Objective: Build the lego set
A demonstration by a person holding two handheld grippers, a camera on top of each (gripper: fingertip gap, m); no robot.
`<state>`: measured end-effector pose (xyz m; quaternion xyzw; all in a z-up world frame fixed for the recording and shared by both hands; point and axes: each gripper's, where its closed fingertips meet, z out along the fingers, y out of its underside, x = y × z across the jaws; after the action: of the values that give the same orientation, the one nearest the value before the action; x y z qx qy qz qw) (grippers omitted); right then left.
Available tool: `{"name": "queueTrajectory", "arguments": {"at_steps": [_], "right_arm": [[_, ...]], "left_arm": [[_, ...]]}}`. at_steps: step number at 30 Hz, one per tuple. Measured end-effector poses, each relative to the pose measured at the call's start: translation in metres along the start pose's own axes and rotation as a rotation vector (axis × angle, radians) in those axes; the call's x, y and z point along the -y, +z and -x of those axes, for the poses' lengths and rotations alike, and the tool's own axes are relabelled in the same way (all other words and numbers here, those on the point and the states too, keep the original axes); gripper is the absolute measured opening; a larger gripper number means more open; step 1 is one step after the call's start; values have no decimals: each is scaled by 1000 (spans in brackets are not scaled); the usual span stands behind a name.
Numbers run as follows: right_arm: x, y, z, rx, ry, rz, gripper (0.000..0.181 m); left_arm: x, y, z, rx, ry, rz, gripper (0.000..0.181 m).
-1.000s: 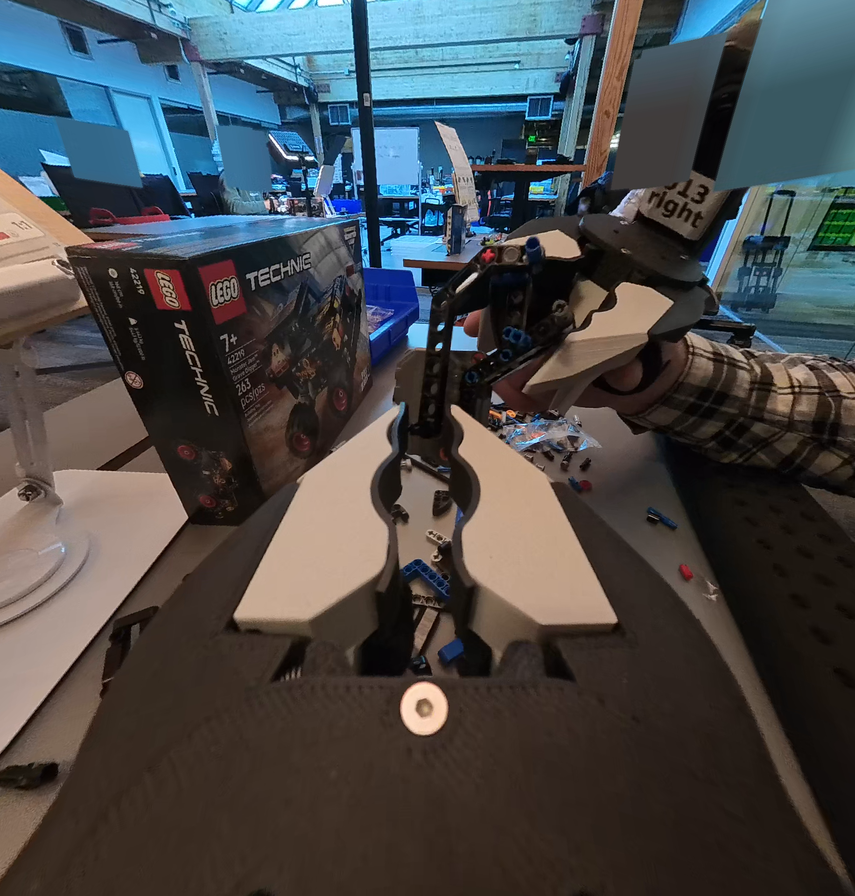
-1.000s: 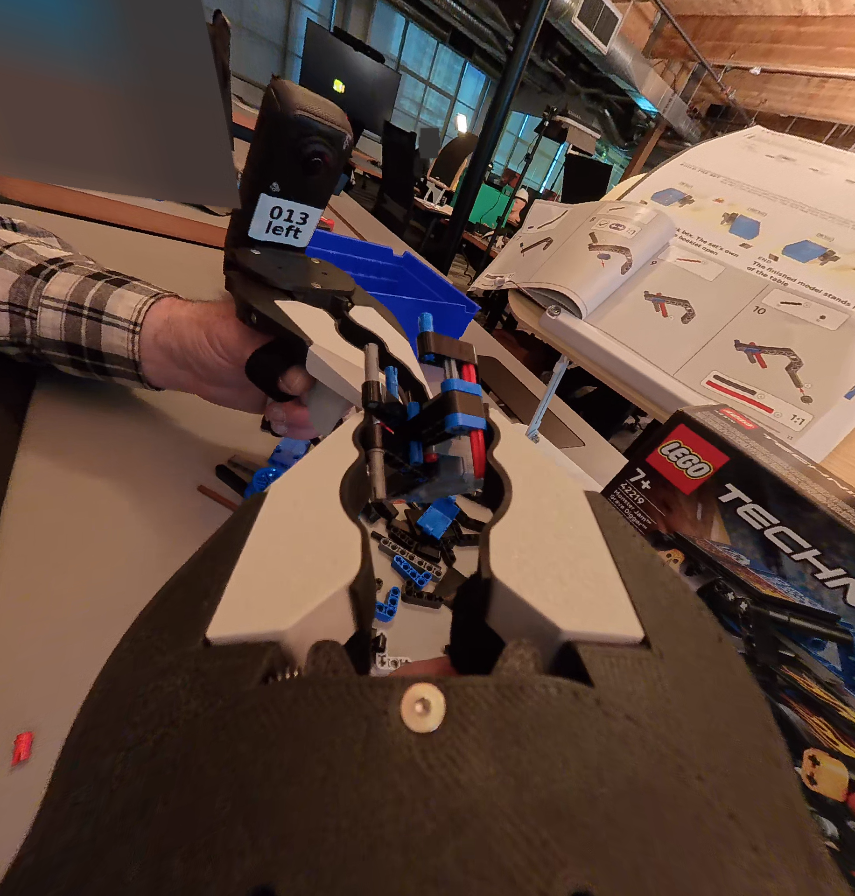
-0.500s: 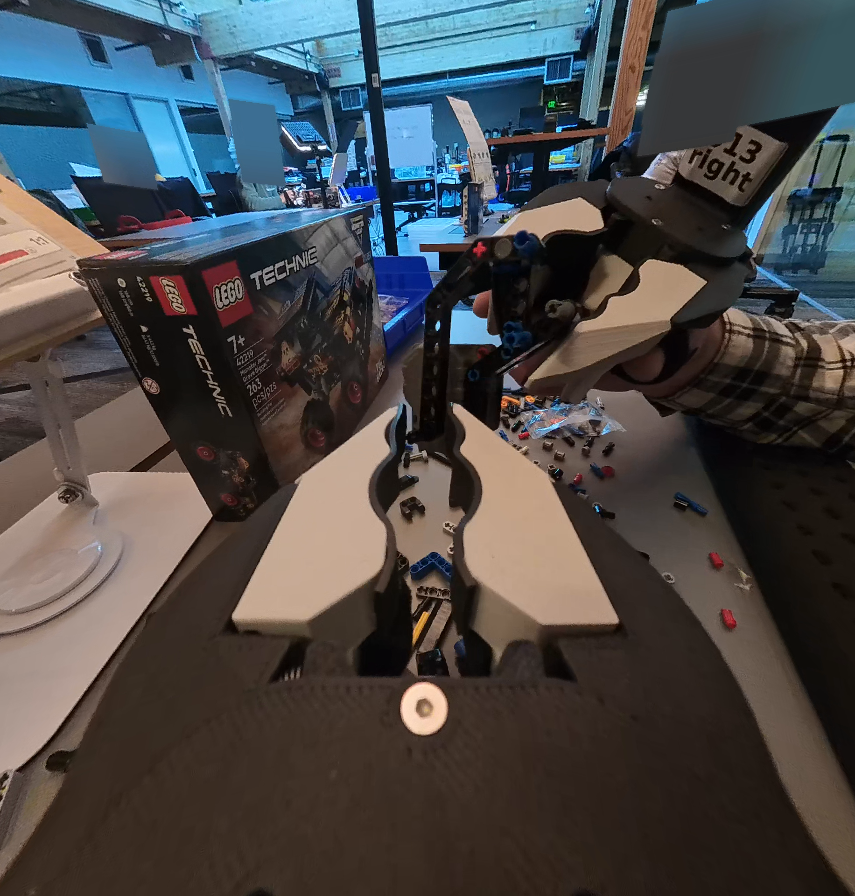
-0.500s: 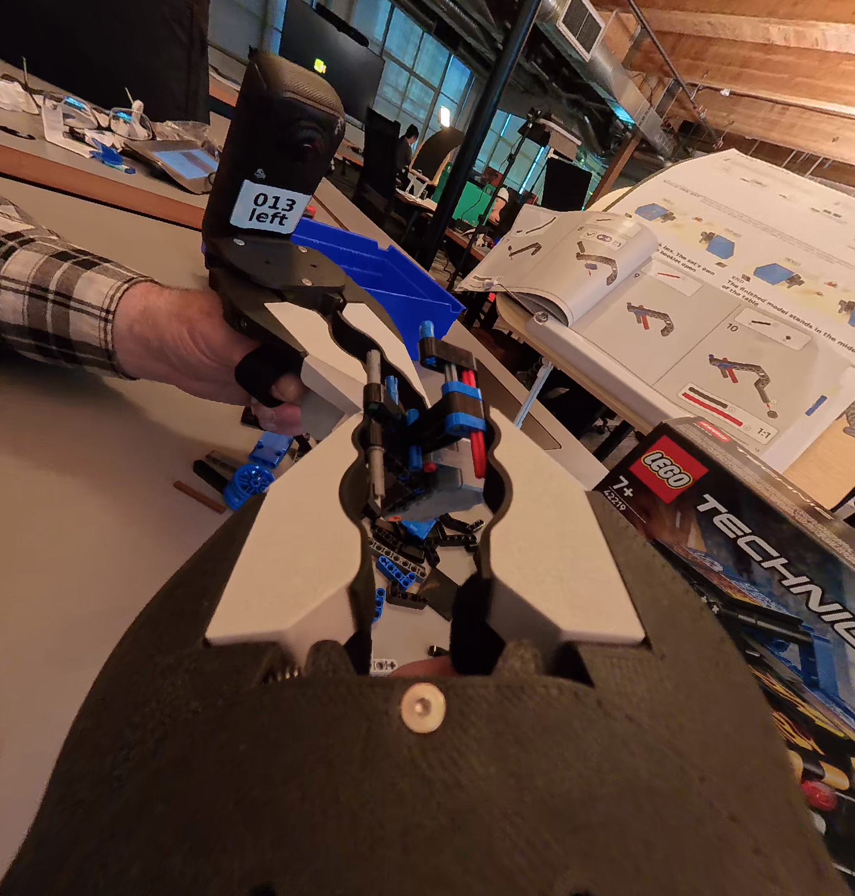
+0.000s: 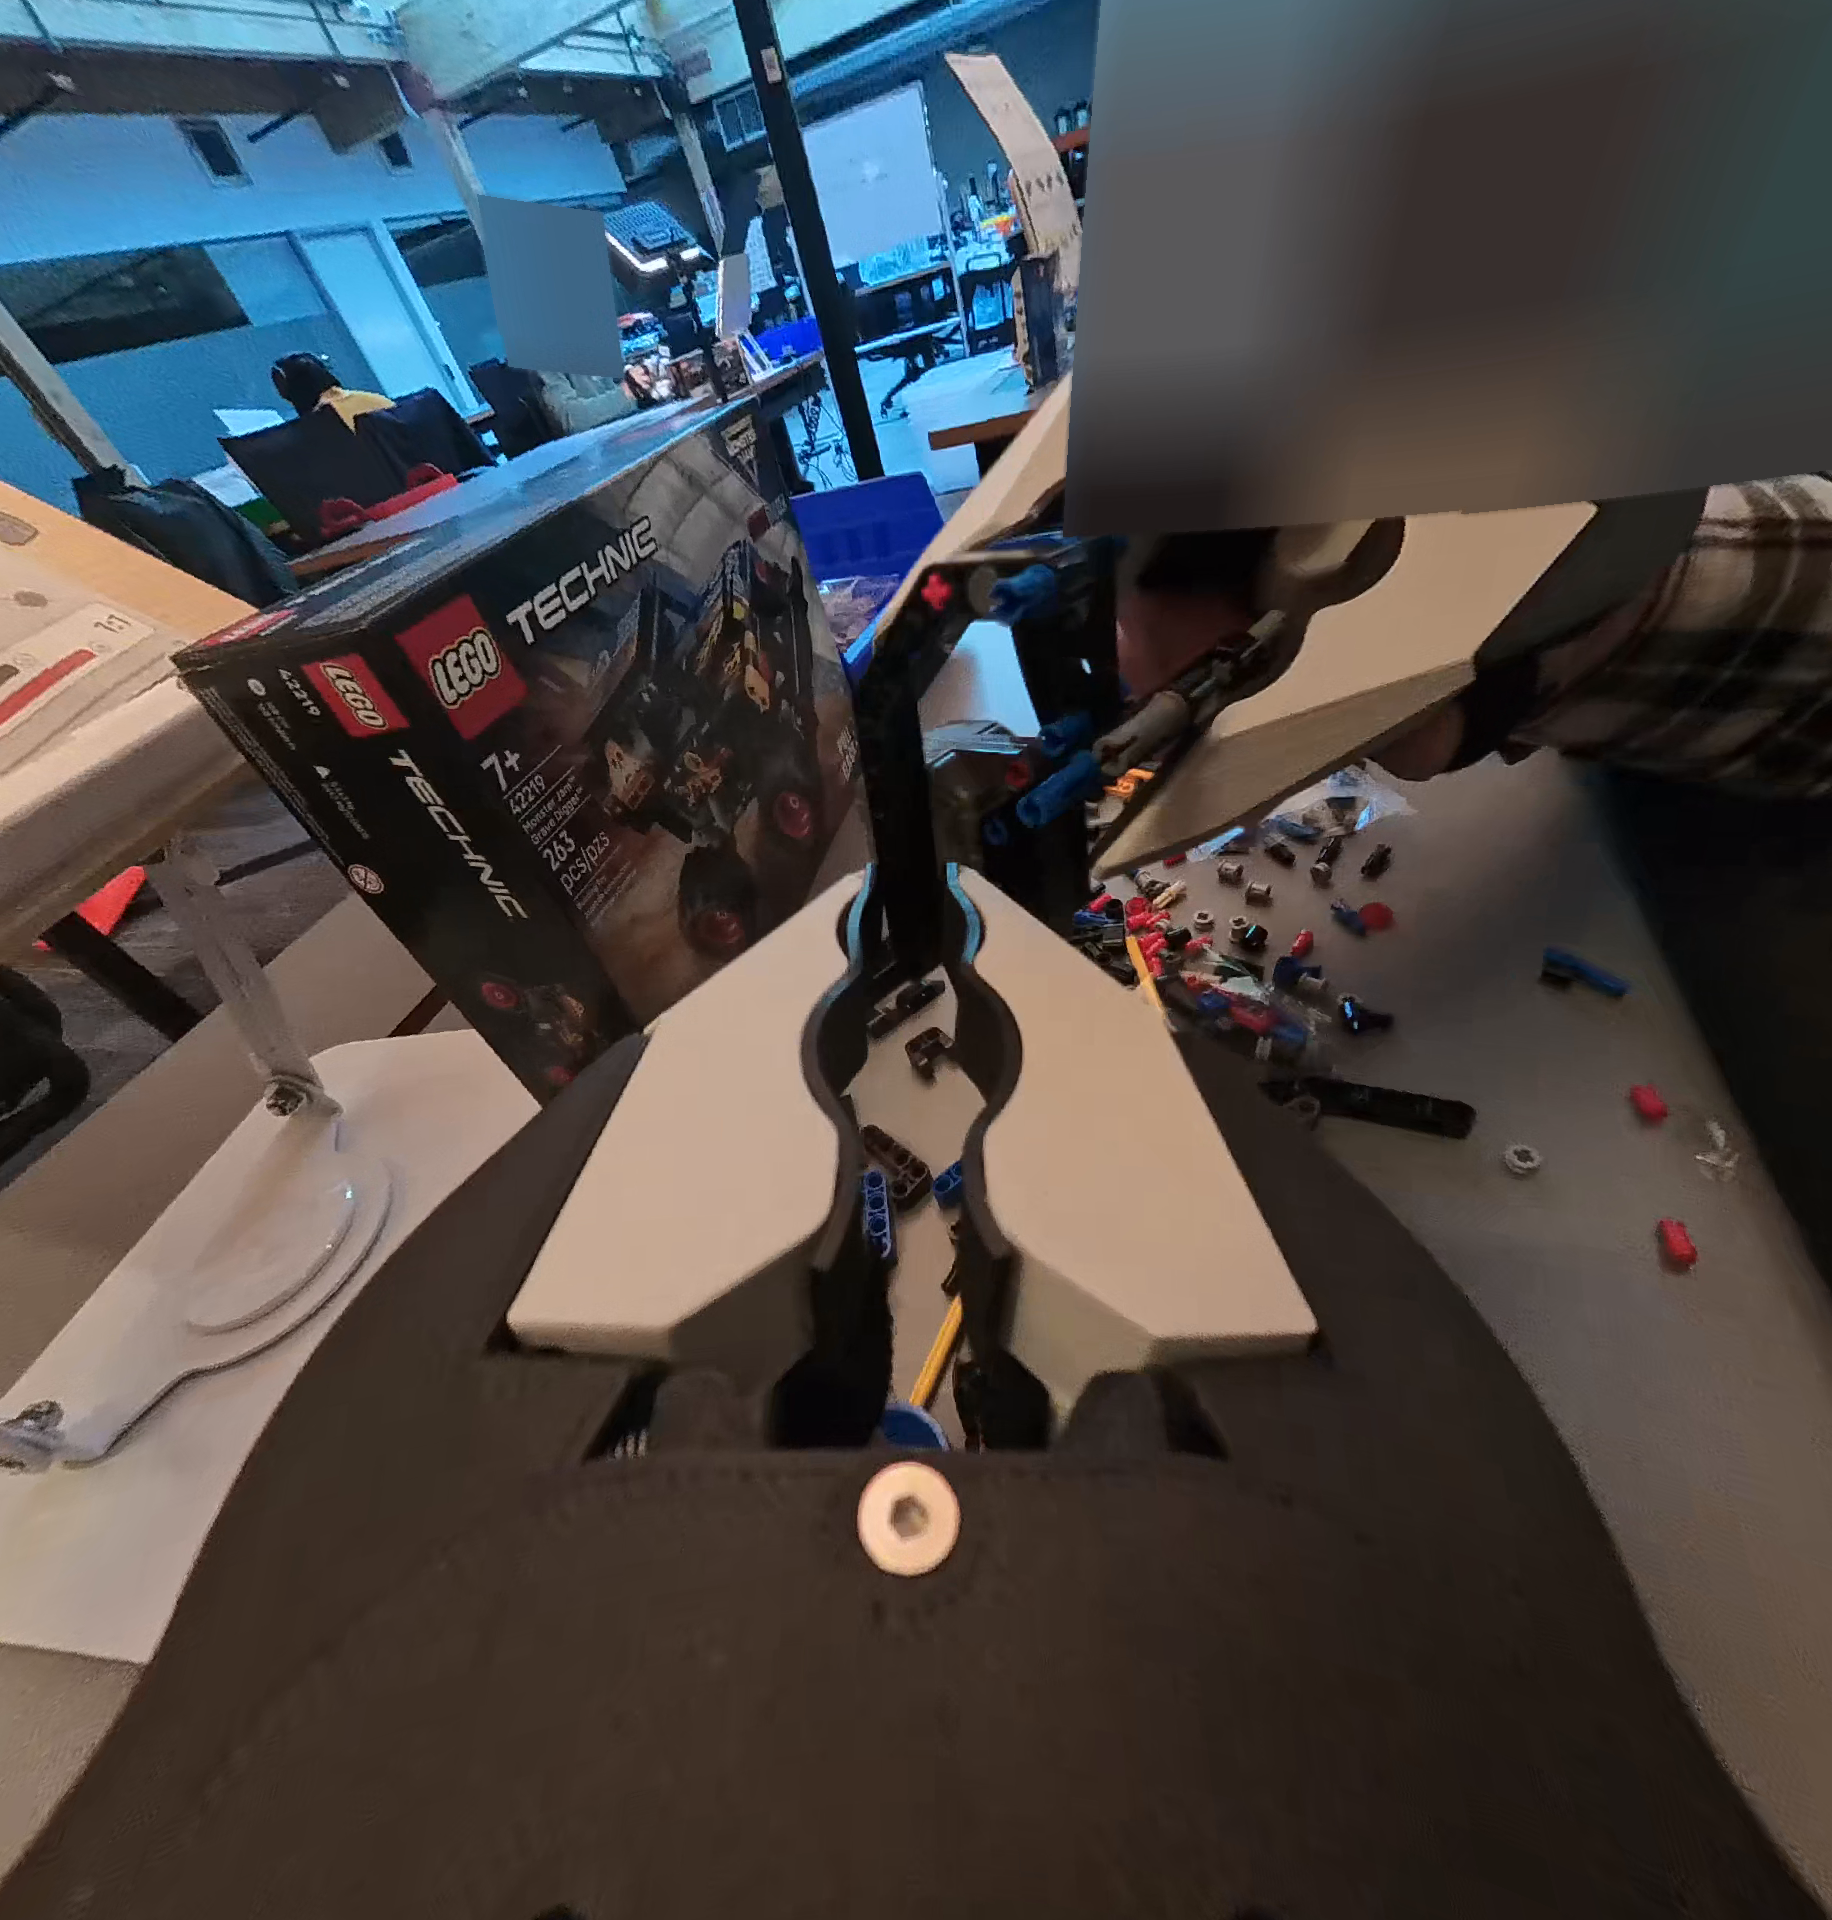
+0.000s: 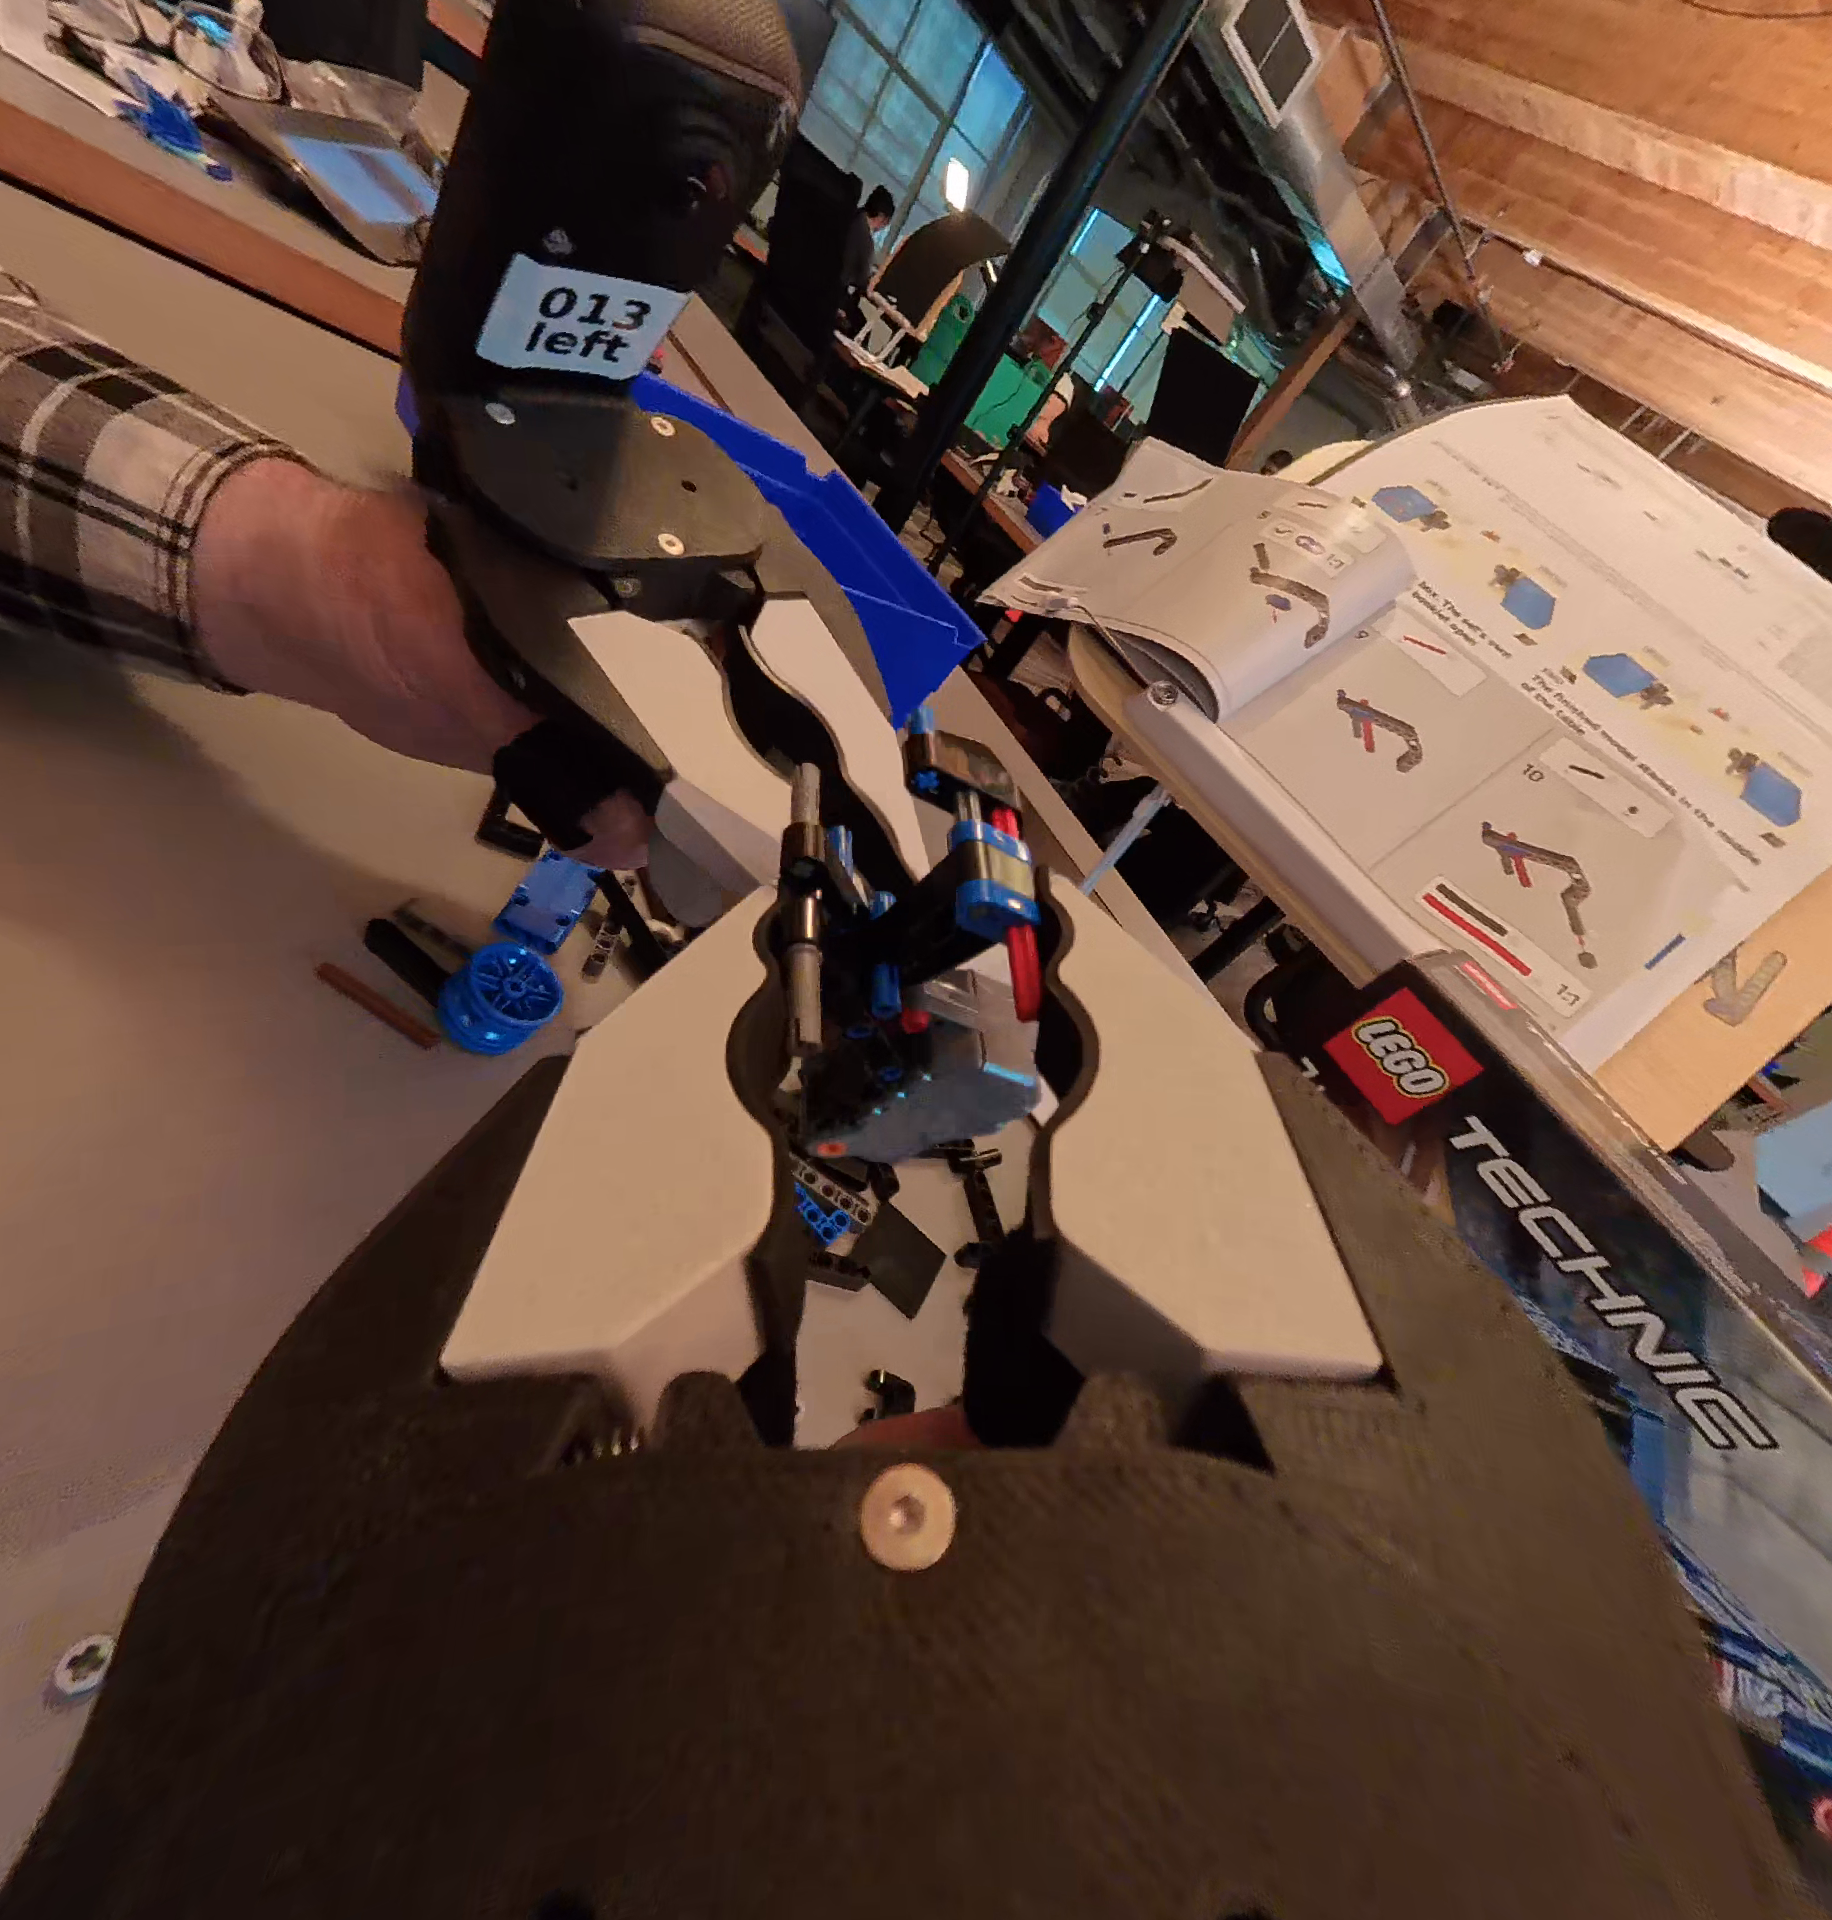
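My left gripper pinches the black beam of the lego assembly, whose grey block end my right gripper clamps just ahead.

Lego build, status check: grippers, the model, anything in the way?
Left gripper shut on black beam. Right gripper shut on model, both off the table. Loose pieces underneath; nothing blocking.
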<state>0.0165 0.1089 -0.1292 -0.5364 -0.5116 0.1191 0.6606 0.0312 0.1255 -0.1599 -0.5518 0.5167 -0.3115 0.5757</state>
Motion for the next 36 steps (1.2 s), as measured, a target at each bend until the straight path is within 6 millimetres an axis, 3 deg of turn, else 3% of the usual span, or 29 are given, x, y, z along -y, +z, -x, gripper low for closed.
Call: {"name": "queueTrajectory", "arguments": {"at_steps": [10, 17, 19, 23, 36], "right_arm": [[14, -3, -7, -7, 112, -89, 52], [11, -2, -11, 56, 288, -118, 59], [10, -2, -11, 52, 292, -120, 56], [18, -5, -11, 44, 258, -152, 32], [27, 4, 12, 67, 163, -141, 23]], "left_arm": [[19, -8, 5, -40, -173, -150, 7], [34, -17, 6, -92, -264, -258, 8], [36, -18, 5, -109, -283, -277, 8], [35, -15, -2, -148, -293, -270, 8], [25, -4, -12, -192, -324, -229, 8]]}}
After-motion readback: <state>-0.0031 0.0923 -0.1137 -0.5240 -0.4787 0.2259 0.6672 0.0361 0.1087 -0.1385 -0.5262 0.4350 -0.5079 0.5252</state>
